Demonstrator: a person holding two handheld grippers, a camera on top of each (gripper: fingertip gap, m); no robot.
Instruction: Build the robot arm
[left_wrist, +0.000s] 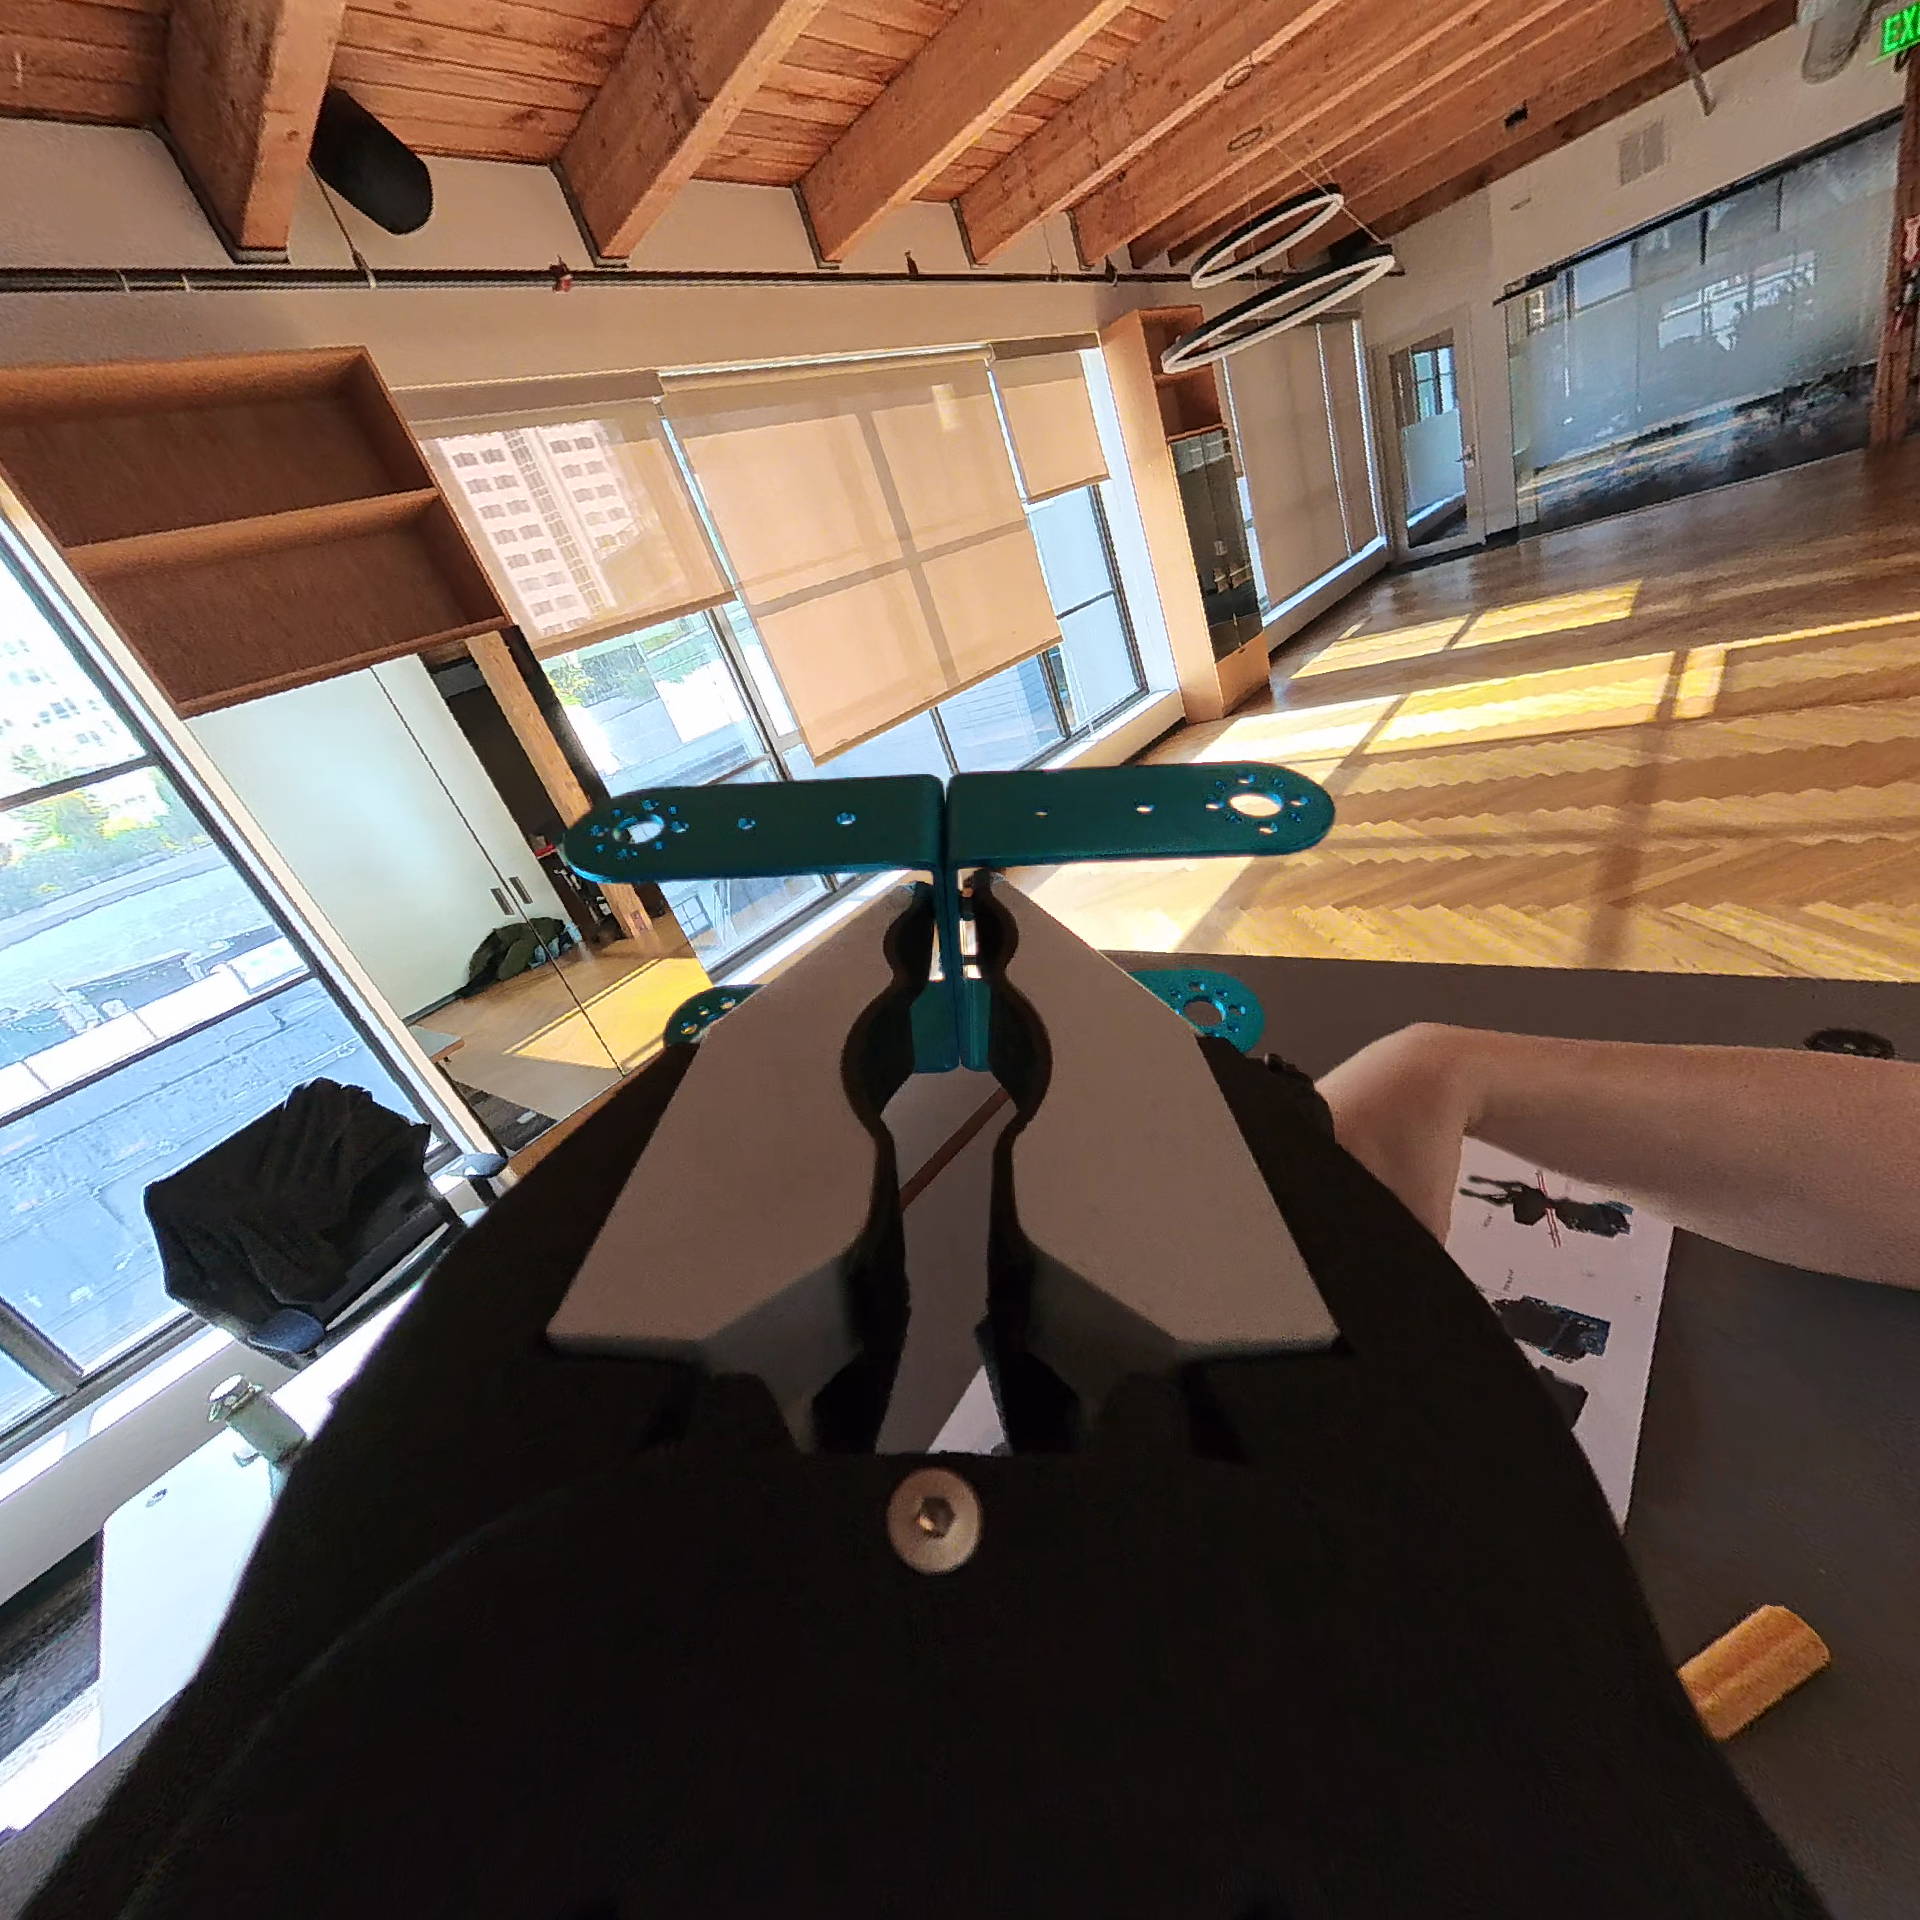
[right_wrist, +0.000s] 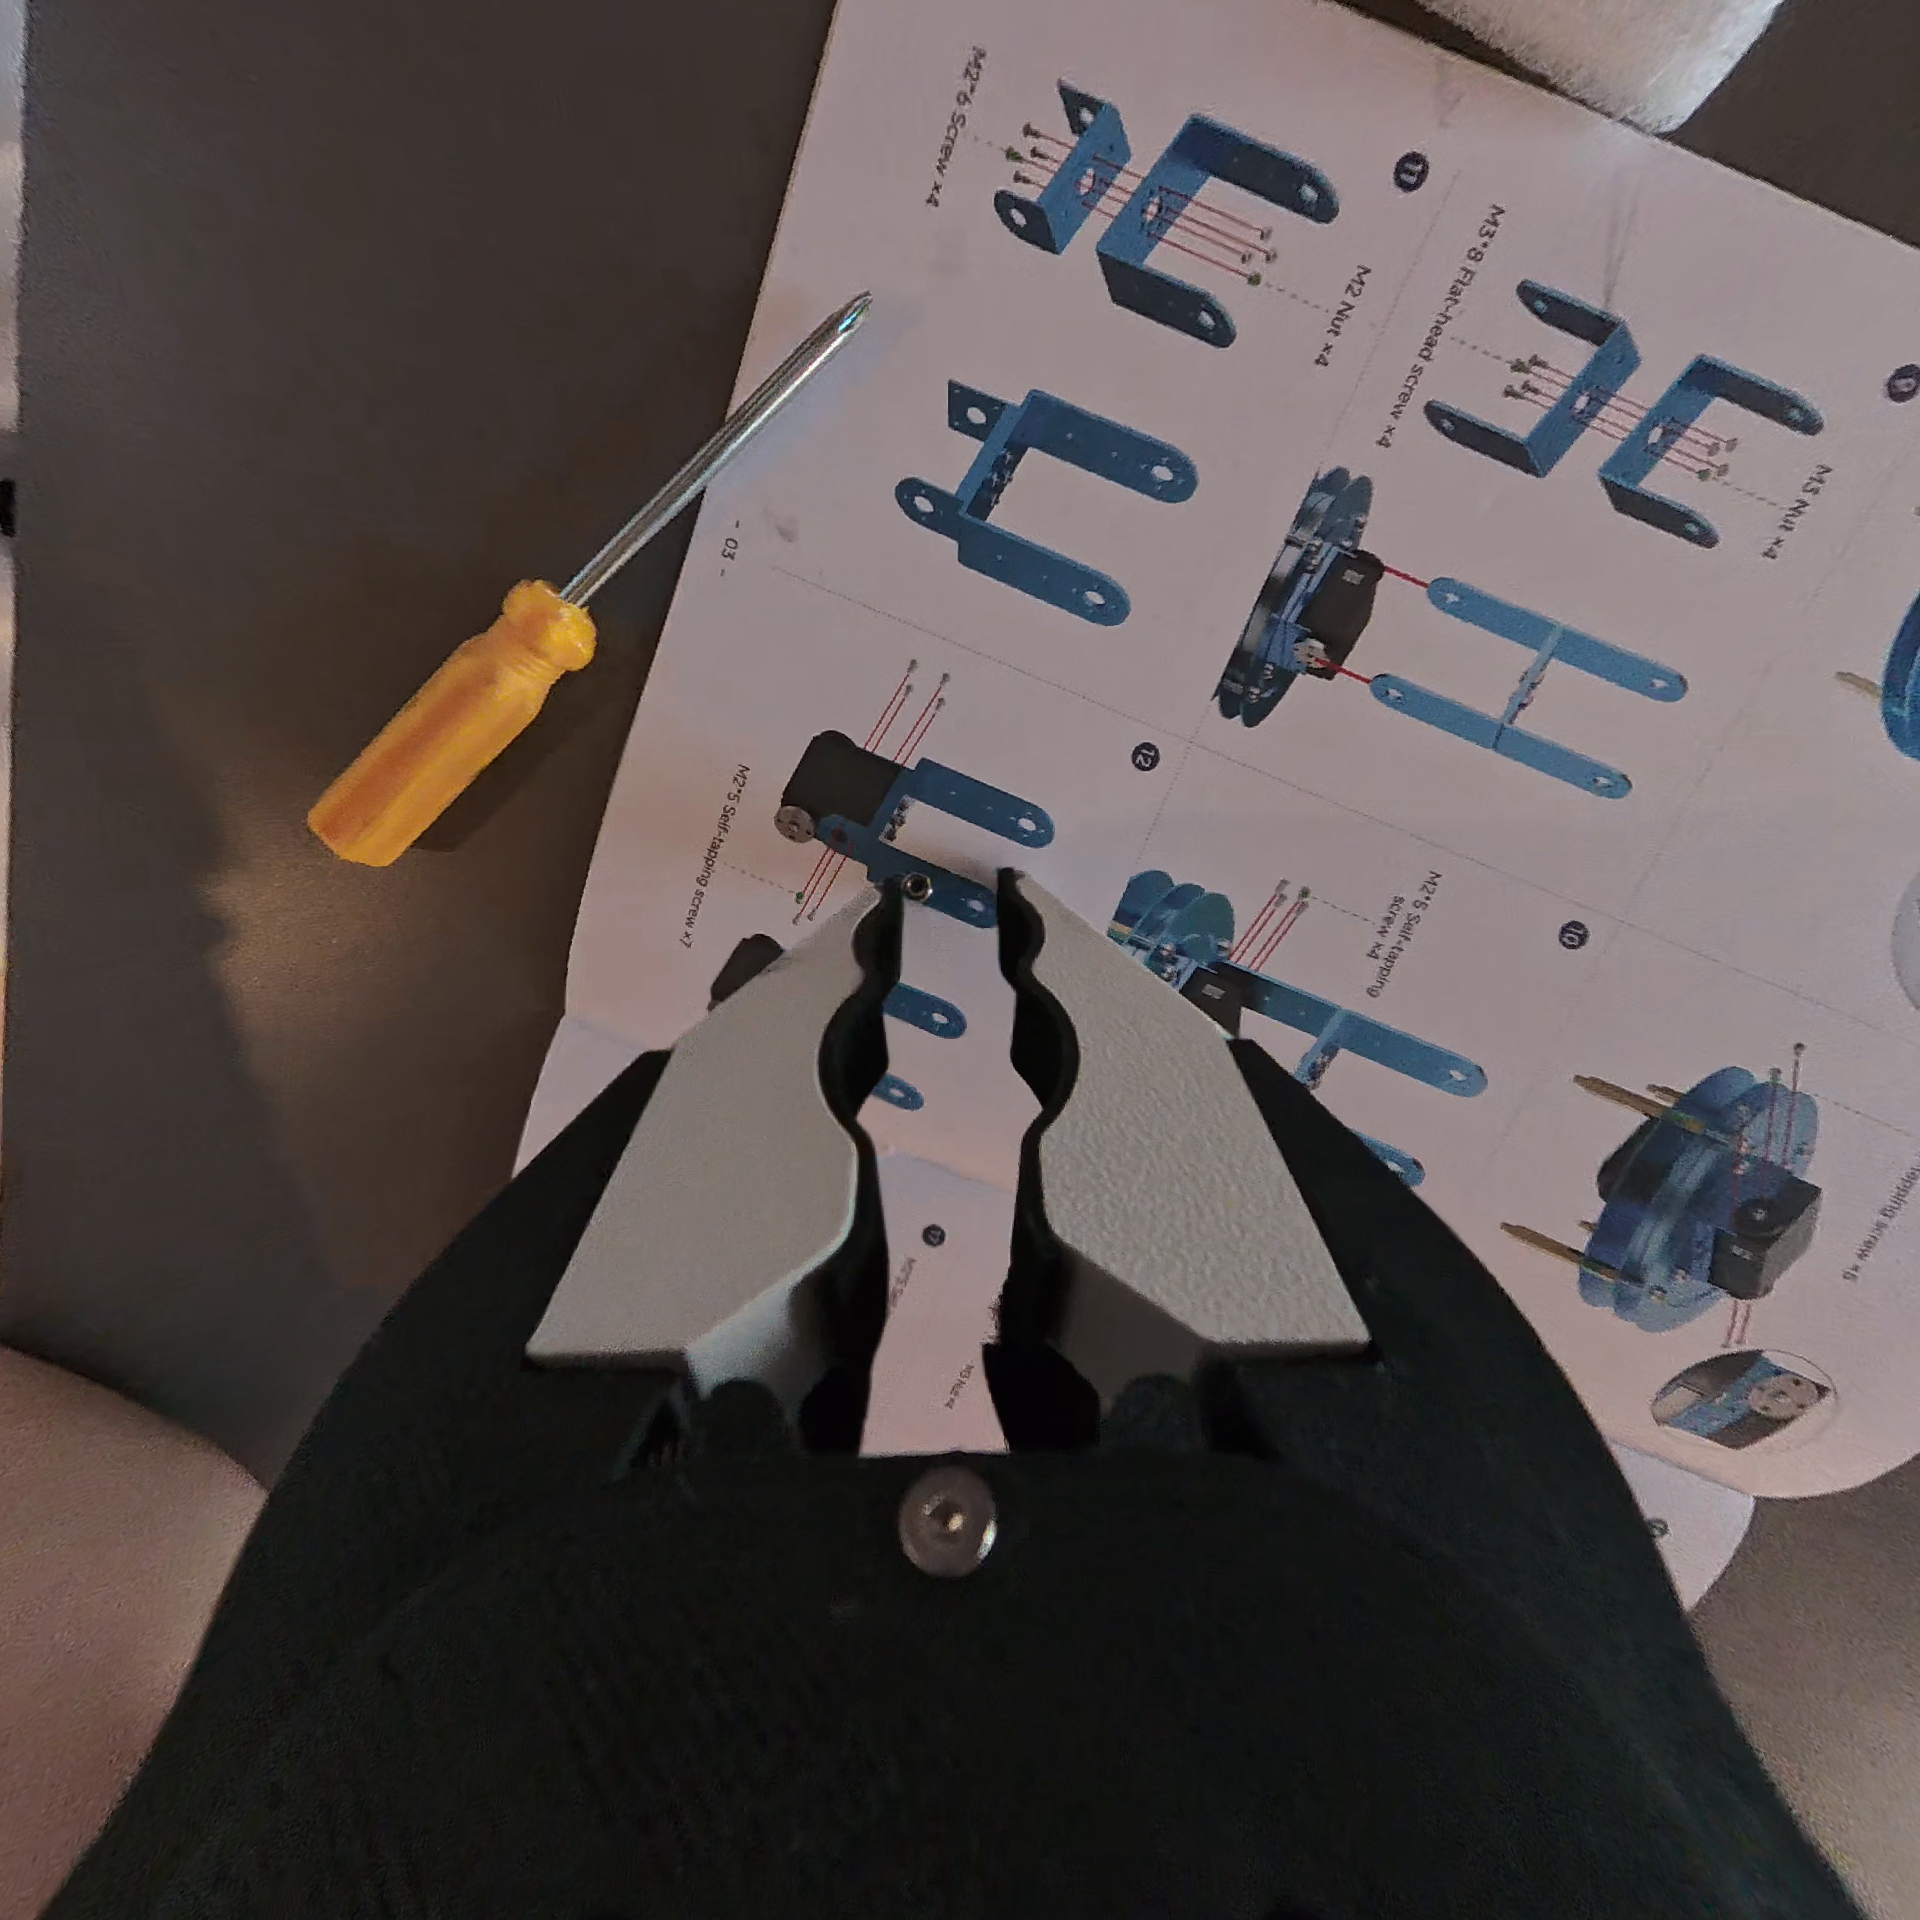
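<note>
My left gripper is shut on two teal metal U-brackets held back to back, their perforated arms spreading left and right past the fingertips, lifted above the dark table. My right gripper is open, its jaws a small gap apart, hovering over a printed instruction sheet. A tiny metal nut or screw sits right at its left fingertip; I cannot tell whether it touches the finger. A screwdriver with a yellow handle lies on the table left of the sheet.
A person's bare forearm reaches over the sheet in the left wrist view. The screwdriver's yellow handle shows there at lower right. A white fuzzy object lies at the sheet's far edge. Windows, shelves and wood floor lie beyond. Spacing between my two grippers at the tips: around 35 cm.
</note>
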